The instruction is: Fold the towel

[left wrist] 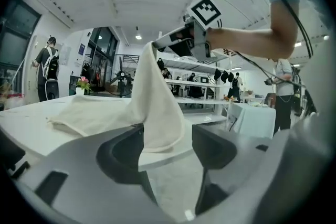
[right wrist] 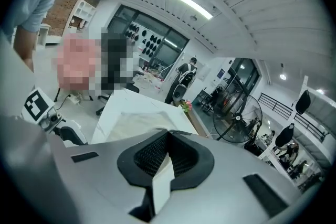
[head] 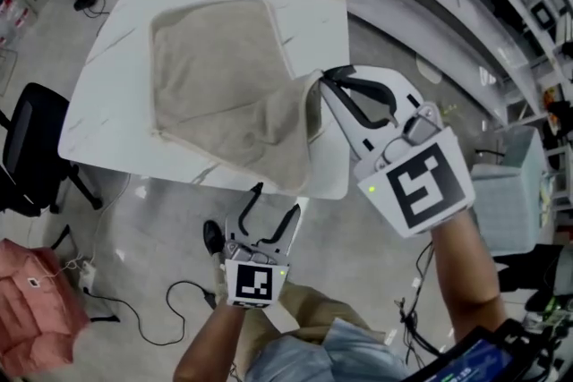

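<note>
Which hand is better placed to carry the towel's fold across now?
Right. The right gripper is shut on a lifted corner of the towel; the left gripper hangs open and empty off the near edge of the table.

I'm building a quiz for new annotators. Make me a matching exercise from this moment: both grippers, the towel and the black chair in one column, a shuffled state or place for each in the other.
A. left gripper
B. right gripper
C. towel
D. black chair

1. stands beside the table
2. shut on a towel corner
3. jaws apart, holding nothing
4. lies on the table, one corner lifted

Pairs: A-3, B-2, C-4, D-1
</note>
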A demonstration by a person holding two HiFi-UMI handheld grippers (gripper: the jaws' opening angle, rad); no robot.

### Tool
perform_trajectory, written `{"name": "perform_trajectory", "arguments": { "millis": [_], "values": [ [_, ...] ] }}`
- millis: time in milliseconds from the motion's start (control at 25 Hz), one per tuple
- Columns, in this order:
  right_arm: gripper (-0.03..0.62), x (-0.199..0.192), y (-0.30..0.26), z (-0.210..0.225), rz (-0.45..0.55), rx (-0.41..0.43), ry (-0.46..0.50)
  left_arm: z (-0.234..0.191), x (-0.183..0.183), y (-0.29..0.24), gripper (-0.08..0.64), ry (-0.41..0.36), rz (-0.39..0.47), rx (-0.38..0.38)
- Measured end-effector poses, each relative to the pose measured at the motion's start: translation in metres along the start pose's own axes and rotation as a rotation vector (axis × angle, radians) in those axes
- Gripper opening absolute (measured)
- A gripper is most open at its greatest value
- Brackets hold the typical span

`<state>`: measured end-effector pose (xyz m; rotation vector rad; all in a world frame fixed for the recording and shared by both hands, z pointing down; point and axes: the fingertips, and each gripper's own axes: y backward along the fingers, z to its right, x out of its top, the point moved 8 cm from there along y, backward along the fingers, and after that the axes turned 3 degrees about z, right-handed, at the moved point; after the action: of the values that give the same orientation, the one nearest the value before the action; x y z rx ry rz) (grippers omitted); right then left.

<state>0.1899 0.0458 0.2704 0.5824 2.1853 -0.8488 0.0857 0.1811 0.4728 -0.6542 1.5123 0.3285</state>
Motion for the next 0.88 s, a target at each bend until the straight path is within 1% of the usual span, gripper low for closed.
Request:
{"name": "perform_trajectory", "arguments": {
  "millis": [160,360,480,560,600,680,800,880],
  "values": [
    [0.014,0.002,-0.008,0.001,0.001,0.016,0.006,0.008,-0.013,-0.021,0.296,-0.065,-0.014,0.011],
    [0.014,0.001,-0.012,0.001,-0.001,0.037,0.015,0.016,-0.033,-0.041,0.295,-0.099,-0.030,0.028],
    [0.015,0.001,-0.012,0.002,0.003,0.044,0.020,0.016,-0.034,-0.047,0.293,-0.127,-0.050,0.048],
    [0.014,0.002,-0.012,0.001,0.007,0.047,0.015,0.017,-0.034,-0.048,0.285,-0.145,-0.053,0.049],
    [0.014,0.002,-0.012,0.002,0.008,0.047,0.010,0.018,-0.033,-0.048,0.274,-0.154,-0.051,0.050],
    [0.014,0.002,-0.012,0.002,0.009,0.046,0.003,0.019,-0.032,-0.048,0.211,-0.163,-0.045,0.059],
    [0.015,0.000,-0.011,0.003,0.007,0.047,0.000,0.017,-0.029,-0.046,0.144,-0.158,-0.034,0.073],
    [0.015,-0.003,-0.010,0.005,0.005,0.046,-0.005,0.014,-0.027,-0.044,0.065,-0.165,-0.022,0.086]
  ]
}}
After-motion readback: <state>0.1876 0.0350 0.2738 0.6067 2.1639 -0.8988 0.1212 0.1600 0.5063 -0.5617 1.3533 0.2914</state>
